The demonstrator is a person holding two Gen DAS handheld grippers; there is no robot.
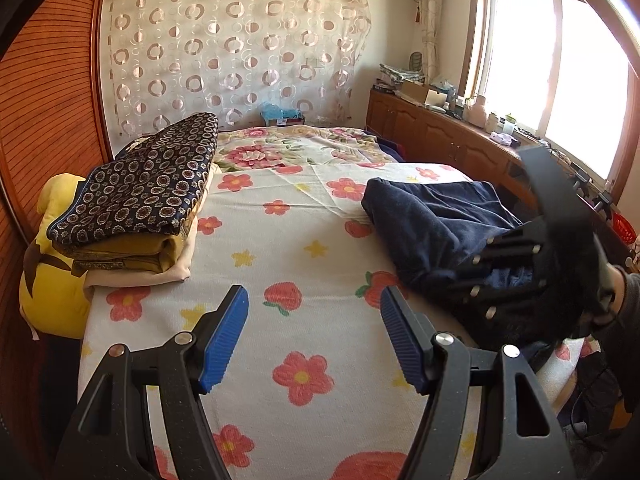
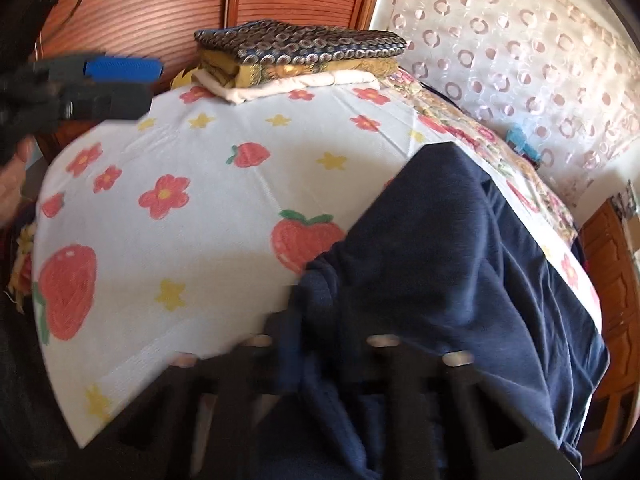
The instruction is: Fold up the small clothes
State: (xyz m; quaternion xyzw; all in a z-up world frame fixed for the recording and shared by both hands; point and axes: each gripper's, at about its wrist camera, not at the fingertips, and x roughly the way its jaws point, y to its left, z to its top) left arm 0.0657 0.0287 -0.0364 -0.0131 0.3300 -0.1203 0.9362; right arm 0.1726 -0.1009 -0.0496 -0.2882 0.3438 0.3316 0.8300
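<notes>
A dark navy garment (image 1: 432, 216) lies crumpled on the right side of the flowered bed sheet (image 1: 296, 216). My right gripper (image 1: 472, 268) reaches into its near edge from the right. In the right wrist view the navy garment (image 2: 460, 248) is bunched over and between the fingers, with the right gripper (image 2: 316, 320) shut on the cloth and its tips hidden. My left gripper (image 1: 313, 296) hovers open over bare sheet to the left of the garment, its blue pads (image 1: 224, 336) wide apart with nothing between them. The left gripper (image 2: 154, 84) also shows at the upper left of the right wrist view.
A stack of folded clothes (image 1: 140, 196) topped by a dark patterned piece sits at the bed's far left, beside a yellow plush toy (image 1: 52, 280). A wooden wardrobe (image 1: 48, 100) stands left. A cluttered wooden cabinet (image 1: 440, 132) runs under the window on the right.
</notes>
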